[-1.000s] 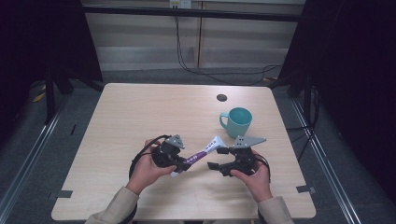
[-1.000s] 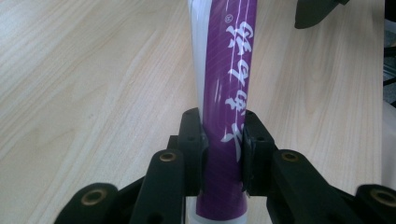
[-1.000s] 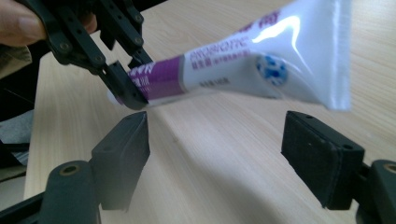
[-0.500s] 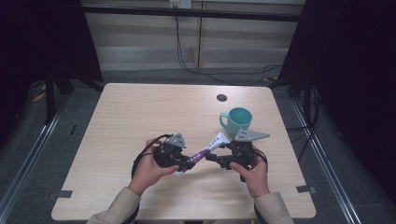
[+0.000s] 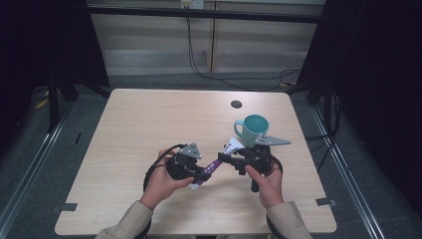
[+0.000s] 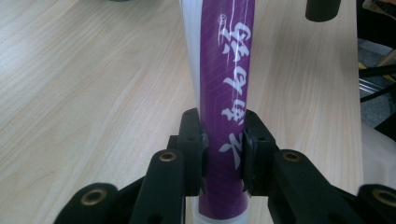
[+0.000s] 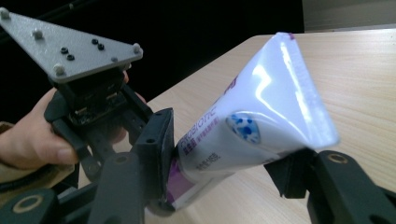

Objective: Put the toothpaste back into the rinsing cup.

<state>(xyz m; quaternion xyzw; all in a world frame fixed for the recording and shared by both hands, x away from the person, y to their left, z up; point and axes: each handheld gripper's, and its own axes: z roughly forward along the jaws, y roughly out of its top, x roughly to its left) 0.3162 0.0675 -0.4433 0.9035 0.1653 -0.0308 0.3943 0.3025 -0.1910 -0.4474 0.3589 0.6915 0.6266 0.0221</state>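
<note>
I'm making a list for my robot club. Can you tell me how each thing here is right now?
Purple and white tube: held off the table, slanting.
Left gripper: shut on the tube's purple end.
Right gripper: jaws around the tube's flat crimped end, just been closing; cannot tell if the pads press yet.
Teal mug: upright on the table, nothing seen inside.
Table: bare light wood.

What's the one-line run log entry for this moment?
left gripper: shut on purple tube | right gripper: jaws just closing around tube's flat end, contact unclear | teal mug: upright behind
</note>
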